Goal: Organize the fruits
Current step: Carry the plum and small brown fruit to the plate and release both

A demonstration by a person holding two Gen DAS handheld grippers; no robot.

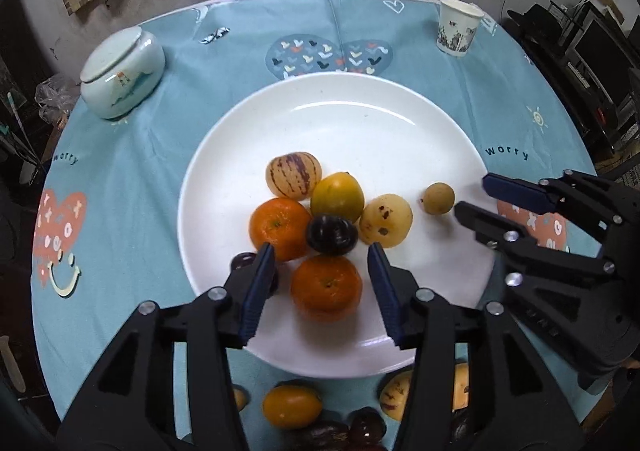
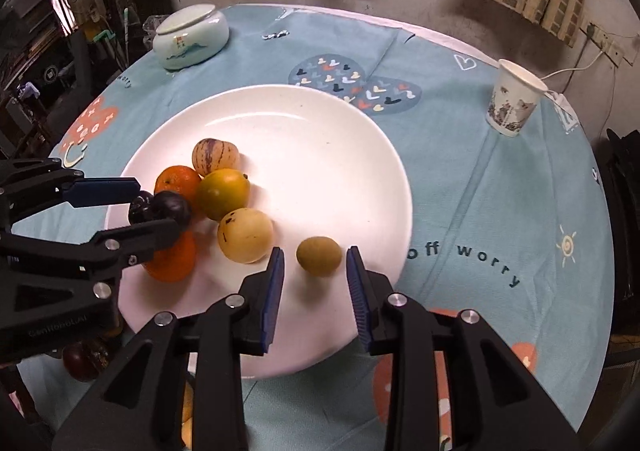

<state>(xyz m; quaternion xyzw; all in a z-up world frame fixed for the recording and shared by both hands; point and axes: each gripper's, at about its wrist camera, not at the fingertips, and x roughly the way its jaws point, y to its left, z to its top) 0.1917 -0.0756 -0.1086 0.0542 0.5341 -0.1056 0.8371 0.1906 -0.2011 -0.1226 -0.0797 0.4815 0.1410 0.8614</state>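
Observation:
A white plate (image 1: 360, 123) holds several fruits: two oranges, a striped melon (image 1: 293, 175), a yellow-orange fruit (image 1: 338, 197), a pale yellow fruit (image 1: 386, 219), a dark plum (image 1: 332, 233) and a small brown fruit (image 1: 439, 198). My left gripper (image 1: 322, 255) is open over the near orange (image 1: 326, 287), not touching it. My right gripper (image 2: 315, 257) is open with the small brown fruit (image 2: 319, 255) between its fingers, apart from both. The plate shows in the right wrist view (image 2: 320, 139) too.
More fruits (image 1: 292, 405) lie on the blue tablecloth at the near edge, partly hidden by my left gripper. A lidded ceramic jar (image 1: 122, 73) stands far left. A paper cup (image 1: 458, 27) stands far right. A wall with curtains is behind the table.

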